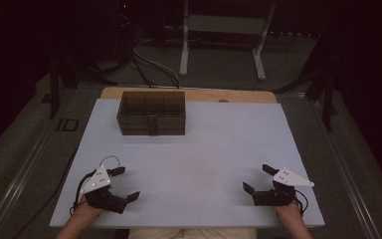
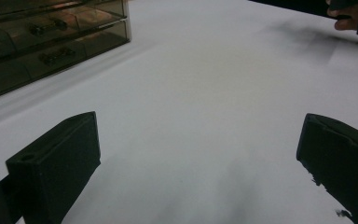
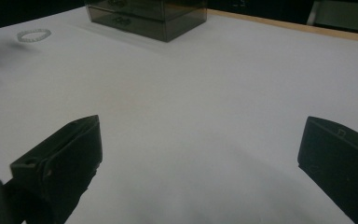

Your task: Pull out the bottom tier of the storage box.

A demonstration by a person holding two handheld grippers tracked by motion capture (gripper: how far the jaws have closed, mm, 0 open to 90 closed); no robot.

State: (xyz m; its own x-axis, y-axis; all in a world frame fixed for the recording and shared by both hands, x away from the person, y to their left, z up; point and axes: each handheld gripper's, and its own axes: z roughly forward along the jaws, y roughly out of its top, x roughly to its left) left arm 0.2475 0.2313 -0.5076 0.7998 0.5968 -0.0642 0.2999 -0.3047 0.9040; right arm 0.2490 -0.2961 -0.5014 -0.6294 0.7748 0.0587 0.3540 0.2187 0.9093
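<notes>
A white table (image 1: 199, 164) spreads before you, a smoky drawer box (image 1: 151, 113) at its eleven o'clock. Your left gripper (image 1: 128, 183) rests at seven o'clock, jaws spread wide on nothing; your right gripper (image 1: 257, 178) at five o'clock, equally wide and empty. A small white ring (image 3: 33, 35) lies on the table near the left gripper.

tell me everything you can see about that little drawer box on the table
The drawer box is a small cabinet of smoky, see-through plastic, dark brown in this light. Its open top is split into compartments, and below them sit stacked drawers with small dark pulls on the front. The drawers look closed. It stands upright on the white table, toward the far edge and left of centre, front facing the person. Nothing touches it but the table; both grippers are well short of it.
</notes>
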